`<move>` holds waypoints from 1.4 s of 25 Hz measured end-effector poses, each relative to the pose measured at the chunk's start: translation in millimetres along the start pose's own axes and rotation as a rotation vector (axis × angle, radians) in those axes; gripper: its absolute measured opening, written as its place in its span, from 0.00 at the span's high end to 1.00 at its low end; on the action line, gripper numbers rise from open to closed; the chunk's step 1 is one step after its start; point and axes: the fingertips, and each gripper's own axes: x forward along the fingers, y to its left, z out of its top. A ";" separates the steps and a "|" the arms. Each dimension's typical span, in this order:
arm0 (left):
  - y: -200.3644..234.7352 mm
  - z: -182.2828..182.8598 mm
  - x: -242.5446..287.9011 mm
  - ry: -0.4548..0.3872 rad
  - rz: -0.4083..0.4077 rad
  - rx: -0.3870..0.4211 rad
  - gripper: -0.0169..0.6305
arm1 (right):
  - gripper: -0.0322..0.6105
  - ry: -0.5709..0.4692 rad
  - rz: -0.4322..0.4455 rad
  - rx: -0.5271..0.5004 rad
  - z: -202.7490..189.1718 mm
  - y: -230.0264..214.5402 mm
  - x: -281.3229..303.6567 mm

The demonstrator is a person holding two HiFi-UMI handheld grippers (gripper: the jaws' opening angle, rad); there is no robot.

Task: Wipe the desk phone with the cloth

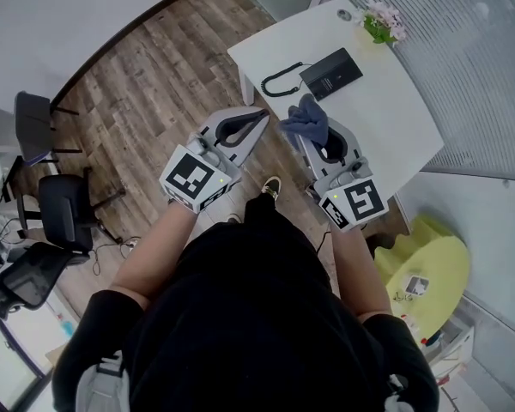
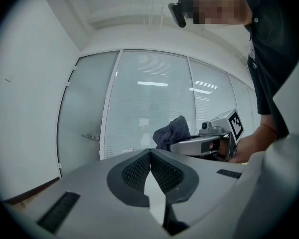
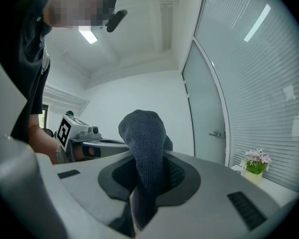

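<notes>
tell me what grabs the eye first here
A dark blue cloth sticks up from the shut right hand-held gripper, with the left hand-held gripper shut and empty beside it. A black desk phone with a coiled cord lies on the white desk, flowers at its far corner.

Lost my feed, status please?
Left gripper shut, empty. Right gripper shut on cloth. Desk phone on desk ahead, untouched. Nothing in the way.

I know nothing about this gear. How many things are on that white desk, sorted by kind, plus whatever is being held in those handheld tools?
Desk phone: 1
Flower pot: 1
Small grey round thing: 1
Cloth, held, not on the desk: 1
Total: 4
</notes>
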 end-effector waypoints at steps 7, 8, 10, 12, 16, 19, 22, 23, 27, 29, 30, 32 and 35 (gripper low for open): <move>6.6 -5.6 60.2 0.023 -0.029 0.003 0.96 | 0.81 0.013 -0.035 0.018 -12.4 -55.3 -4.6; 6.9 -5.8 68.5 0.027 -0.035 0.005 0.96 | 0.81 0.014 -0.039 0.021 -13.9 -62.5 -5.4; 6.7 -6.5 83.6 0.033 -0.045 0.007 0.96 | 0.81 0.014 -0.045 0.027 -16.4 -75.6 -7.4; 4.8 -7.1 95.3 0.037 -0.054 0.009 0.96 | 0.81 0.012 -0.052 0.033 -17.3 -85.5 -10.9; 5.0 -9.3 110.7 0.047 -0.075 0.013 0.96 | 0.81 0.005 -0.076 0.046 -18.8 -98.9 -13.7; 8.2 -12.1 124.4 0.056 -0.095 0.012 0.96 | 0.81 0.009 -0.097 0.055 -22.8 -110.8 -12.7; 11.5 -13.7 138.6 0.061 -0.126 0.008 0.96 | 0.81 0.017 -0.125 0.068 -26.6 -123.0 -10.4; 13.5 -14.1 143.6 0.063 -0.138 0.008 0.96 | 0.81 0.019 -0.137 0.072 -27.7 -127.8 -8.9; 25.0 -16.3 166.4 0.069 -0.203 0.011 0.96 | 0.81 0.029 -0.195 0.081 -30.4 -150.3 -2.3; 33.6 -18.1 178.8 0.074 -0.244 0.015 0.96 | 0.81 0.035 -0.231 0.086 -29.7 -163.2 2.3; 38.2 -19.3 184.8 0.078 -0.267 0.018 0.96 | 0.81 0.037 -0.249 0.087 -29.4 -169.7 5.2; 47.2 -22.8 196.6 0.089 -0.314 0.024 0.96 | 0.81 0.046 -0.287 0.090 -30.3 -182.2 11.1; 61.7 -28.6 216.4 0.109 -0.379 0.031 0.96 | 0.81 0.061 -0.353 0.105 -36.4 -202.7 18.3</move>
